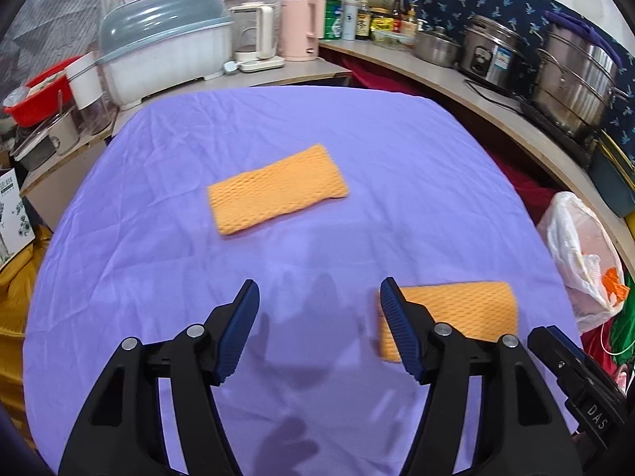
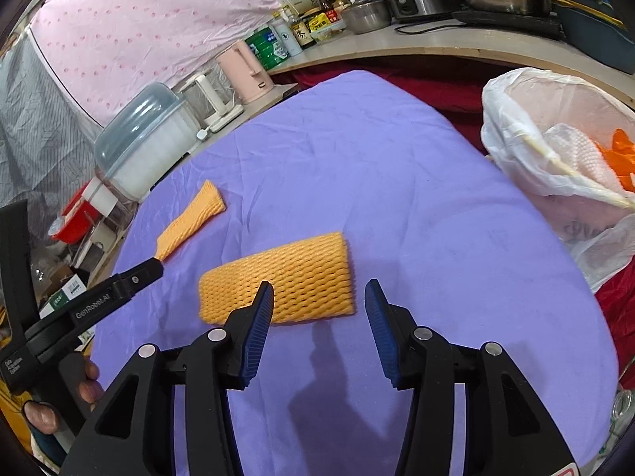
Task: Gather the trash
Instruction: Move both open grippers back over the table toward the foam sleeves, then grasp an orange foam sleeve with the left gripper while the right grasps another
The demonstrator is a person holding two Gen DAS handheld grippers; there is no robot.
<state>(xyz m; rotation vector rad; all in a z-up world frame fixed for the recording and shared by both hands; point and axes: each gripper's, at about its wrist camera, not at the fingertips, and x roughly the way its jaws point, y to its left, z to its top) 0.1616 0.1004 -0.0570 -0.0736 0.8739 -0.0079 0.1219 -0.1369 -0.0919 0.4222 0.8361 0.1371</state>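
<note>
Right gripper (image 2: 319, 297) hangs with jaws apart and empty, just short of the near foam sleeve (image 2: 283, 281), whose long axis lies crosswise to its fingers. Left gripper (image 1: 317, 297), also spread and empty, is beside that sleeve; the far foam sleeve (image 1: 276, 188) lies beyond.

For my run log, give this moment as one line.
left gripper open, empty | right gripper open, empty | two foam nets on cloth | bag beside
</note>
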